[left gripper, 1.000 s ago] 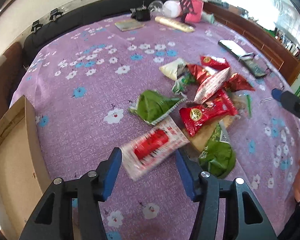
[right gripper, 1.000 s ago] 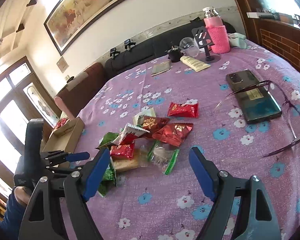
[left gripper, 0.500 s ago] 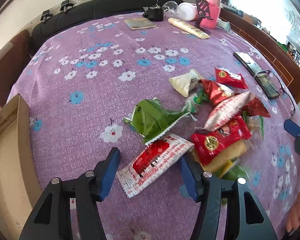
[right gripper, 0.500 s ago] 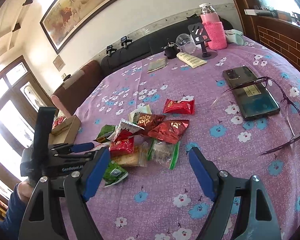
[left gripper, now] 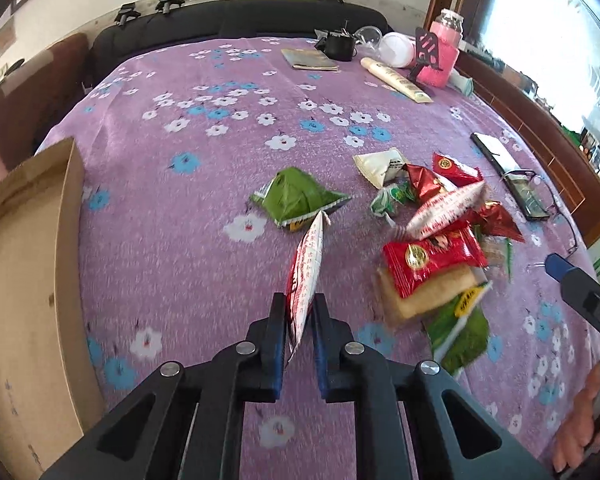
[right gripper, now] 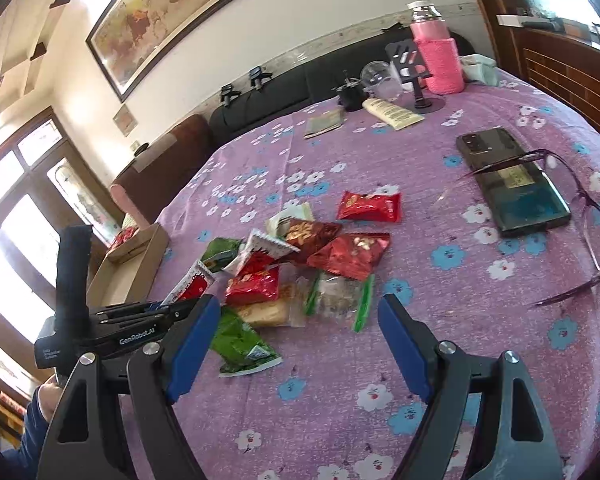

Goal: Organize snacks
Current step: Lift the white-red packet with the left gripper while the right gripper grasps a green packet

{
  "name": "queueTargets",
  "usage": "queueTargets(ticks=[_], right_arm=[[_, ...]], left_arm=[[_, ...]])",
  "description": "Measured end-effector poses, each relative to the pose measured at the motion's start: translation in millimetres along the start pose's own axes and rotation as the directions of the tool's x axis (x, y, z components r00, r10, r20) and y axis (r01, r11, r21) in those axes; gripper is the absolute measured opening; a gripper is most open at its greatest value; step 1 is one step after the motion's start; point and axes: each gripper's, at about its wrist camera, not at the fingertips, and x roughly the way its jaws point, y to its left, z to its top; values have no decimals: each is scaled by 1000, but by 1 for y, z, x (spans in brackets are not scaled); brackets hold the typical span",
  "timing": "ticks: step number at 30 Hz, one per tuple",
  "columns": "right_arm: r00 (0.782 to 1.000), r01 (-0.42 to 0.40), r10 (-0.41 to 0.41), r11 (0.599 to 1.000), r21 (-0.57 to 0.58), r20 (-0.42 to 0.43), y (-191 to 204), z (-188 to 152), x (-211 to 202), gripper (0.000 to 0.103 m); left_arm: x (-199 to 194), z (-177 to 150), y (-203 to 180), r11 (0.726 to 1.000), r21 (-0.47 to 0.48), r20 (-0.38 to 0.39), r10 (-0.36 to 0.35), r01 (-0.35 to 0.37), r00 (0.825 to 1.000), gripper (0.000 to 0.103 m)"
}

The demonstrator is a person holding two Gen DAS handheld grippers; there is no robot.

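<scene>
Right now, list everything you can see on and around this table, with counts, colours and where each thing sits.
red-and-white packet: one, pinched in the left gripper
snack pile: about ten packets, red, green, clear, table middle
cardboard box: one, brown, left table edge
phone: one, dark, right side
glasses: one pair, partly over the phone
pink bottle: one, far edge
tablecloth: purple, floral
left gripper: closed on packet
right gripper: open, empty, near the pile

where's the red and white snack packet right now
In the left wrist view, the red and white snack packet is pinched edge-on in the left claw, just near of the green packet, right of the cardboard box.
</scene>
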Motion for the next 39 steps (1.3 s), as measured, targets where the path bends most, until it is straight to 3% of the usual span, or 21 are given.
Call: queueTargets(ticks=[4, 10, 19, 23, 27, 29, 32, 36, 39], right_arm=[[1000, -12, 11, 996, -87, -21, 18, -6, 4, 78], [998, -13, 1, 981, -195, -66, 38, -15, 15, 59], [992, 10, -43, 967, -253, -123, 51, -22, 23, 56], [974, 53, -124, 938, -342, -189, 69, -27, 38, 37], [966, 65, -155, 921, -384, -206, 77, -21, 51, 33], [961, 73, -173, 912, -404, -218, 81, -20, 60, 19], [952, 93, -208, 895, -436, -224, 88, -19, 70, 17], [962, 59, -160, 914, -401, -223, 87, -15, 71, 15], [976, -11, -63, 941, -339, -208, 80, -13, 69, 15]], left_arm=[[0, -3, 4, 1000, -16, 8, -24, 24, 1000, 11], [6, 6, 5, 999, -23, 15, -32, 33, 999, 14], [9, 8, 17, 993, -68, 54, -91, 95, 994, 13], [7, 8, 18, 991, -77, 59, -109, 114, 992, 13], [1, 7, 17, 990, -68, 79, -116, 121, 990, 12], [0, 7, 17, 990, -69, 83, -115, 120, 990, 12], [3, 7, 18, 990, -72, 72, -115, 120, 991, 12], [8, 8, 19, 990, -82, 55, -114, 118, 992, 13], [8, 7, 18, 991, -74, 61, -109, 114, 992, 13]])
